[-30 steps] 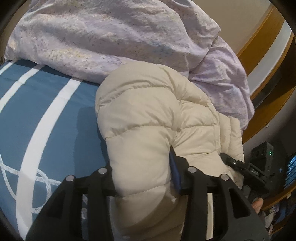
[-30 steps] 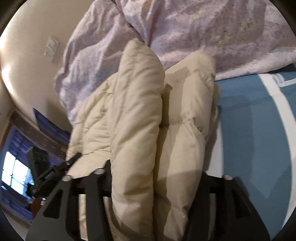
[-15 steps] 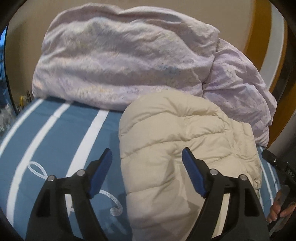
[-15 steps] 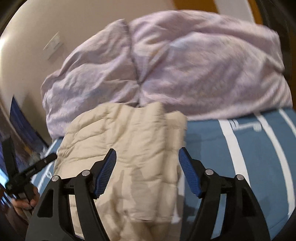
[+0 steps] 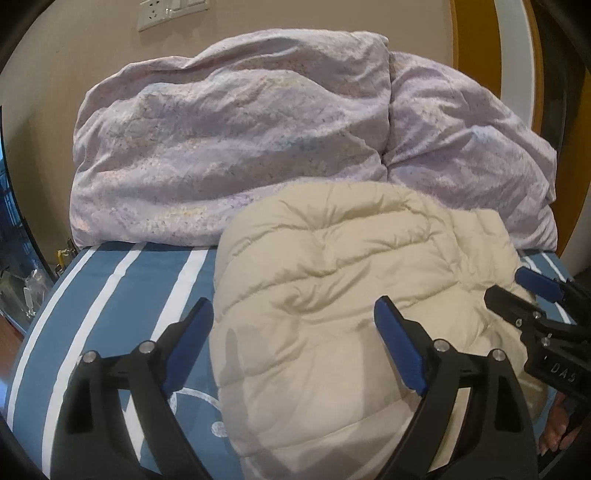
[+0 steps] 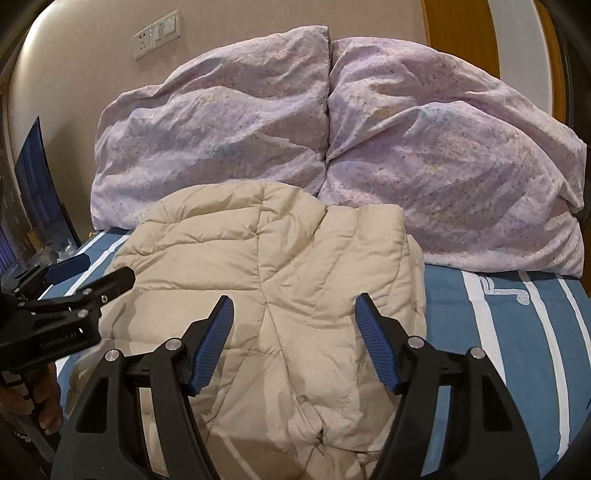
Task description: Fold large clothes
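Now both tools hang free over the folded cream puffer jacket (image 6: 280, 295) lying near the lilac duvet (image 6: 332, 129): left gripper (image 5: 295, 321) jaws opening, right gripper (image 6: 295, 317) spread, both empty. Best lift clear without snagging quilting.

A rumpled lilac duvet (image 5: 236, 147), printed with a fine speckled pattern, lies heaped against a beige wall (image 6: 85, 74) at the head of a bed. The bed's blue sheet (image 5: 122, 295) carries broad white stripes and a looping white motif. A white switch-and-socket plate (image 6: 158, 35) is fixed to the wall above the bedding, and an orange wooden frame (image 5: 476, 44) with a white band stands at the upper right. At far left, small cluttered items (image 5: 33, 288), too blurred to identify, sit beside the bed.
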`<state>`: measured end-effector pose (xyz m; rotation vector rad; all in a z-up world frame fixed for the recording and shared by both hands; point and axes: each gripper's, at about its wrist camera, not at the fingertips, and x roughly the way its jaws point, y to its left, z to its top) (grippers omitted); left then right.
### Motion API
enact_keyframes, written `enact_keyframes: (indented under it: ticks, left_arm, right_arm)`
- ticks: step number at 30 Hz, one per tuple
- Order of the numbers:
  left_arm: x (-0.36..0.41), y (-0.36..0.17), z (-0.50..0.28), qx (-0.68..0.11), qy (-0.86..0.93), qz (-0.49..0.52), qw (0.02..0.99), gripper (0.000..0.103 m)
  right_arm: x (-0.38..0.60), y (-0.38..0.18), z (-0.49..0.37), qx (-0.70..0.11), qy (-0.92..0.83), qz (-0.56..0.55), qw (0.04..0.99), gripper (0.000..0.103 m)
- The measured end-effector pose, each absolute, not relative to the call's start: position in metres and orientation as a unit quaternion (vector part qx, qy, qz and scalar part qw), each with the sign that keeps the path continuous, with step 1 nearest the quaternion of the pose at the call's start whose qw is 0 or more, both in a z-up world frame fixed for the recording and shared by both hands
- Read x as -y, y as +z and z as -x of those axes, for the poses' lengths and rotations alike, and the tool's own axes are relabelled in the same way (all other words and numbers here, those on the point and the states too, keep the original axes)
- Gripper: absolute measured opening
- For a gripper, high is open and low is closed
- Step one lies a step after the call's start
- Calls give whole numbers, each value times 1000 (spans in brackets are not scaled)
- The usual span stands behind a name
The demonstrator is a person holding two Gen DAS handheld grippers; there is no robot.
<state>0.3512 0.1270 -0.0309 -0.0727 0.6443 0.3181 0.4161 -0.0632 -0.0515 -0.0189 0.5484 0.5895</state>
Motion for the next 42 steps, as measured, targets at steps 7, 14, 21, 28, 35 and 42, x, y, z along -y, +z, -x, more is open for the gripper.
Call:
enact_keyframes:
  ticks: [7,14,21,28,35,42]
  left_arm:
    - [-125,-49,-357,-327,158,24,931,89]
    - [-129,-62,-365,-337,156,18,928,91]
    - [-133,-77,-376,-352,155,23,923,96]
    - [-136,-90,-384,-366,153,28,918,97]
    - [-140,-100,-392,-381,150,37,911,100]
    - [-142,-109,-396,-392,147,45,907,101]
  right_arm:
    - [56,-65,-421,-274,271,27,922,70]
    - [51,-83,-435,-299,266,30,916,70]
    - [48,-97,-446,-322,265,28,909,70]
    - [45,-103,-454,-342,263,27,902,71]
    - [42,-104,-459,-349,259,30,900,71]
    - [42,-103,-463,-350,261,28,899,71]
